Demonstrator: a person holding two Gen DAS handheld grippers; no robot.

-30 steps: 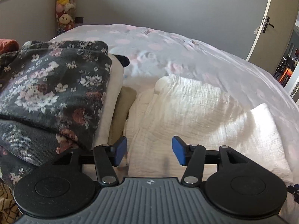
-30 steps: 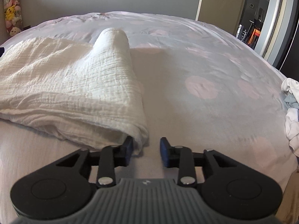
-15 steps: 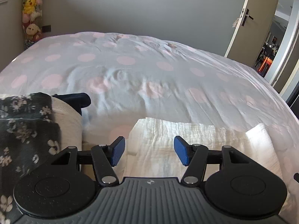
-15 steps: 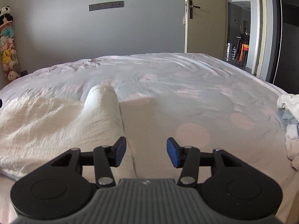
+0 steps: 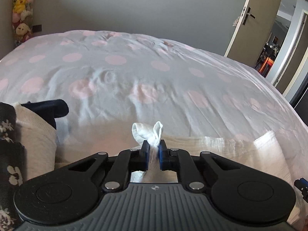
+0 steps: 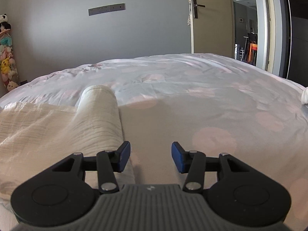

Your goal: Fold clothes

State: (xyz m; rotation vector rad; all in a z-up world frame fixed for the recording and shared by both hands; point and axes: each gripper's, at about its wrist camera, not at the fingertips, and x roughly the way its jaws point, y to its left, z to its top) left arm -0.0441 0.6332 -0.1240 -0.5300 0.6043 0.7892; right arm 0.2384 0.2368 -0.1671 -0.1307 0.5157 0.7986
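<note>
Cream crinkled cloth is lying just ahead of our claws on the dotted bed. We are pinching a bunched corner of it in the left gripper, a white tuft poking out above the closed pads. Our right gripper is standing wide, holding nothing, the garment's edge just left of it. We judge a fold is underway; next, the right claw needs its own corner. We are reading no writing.
</note>
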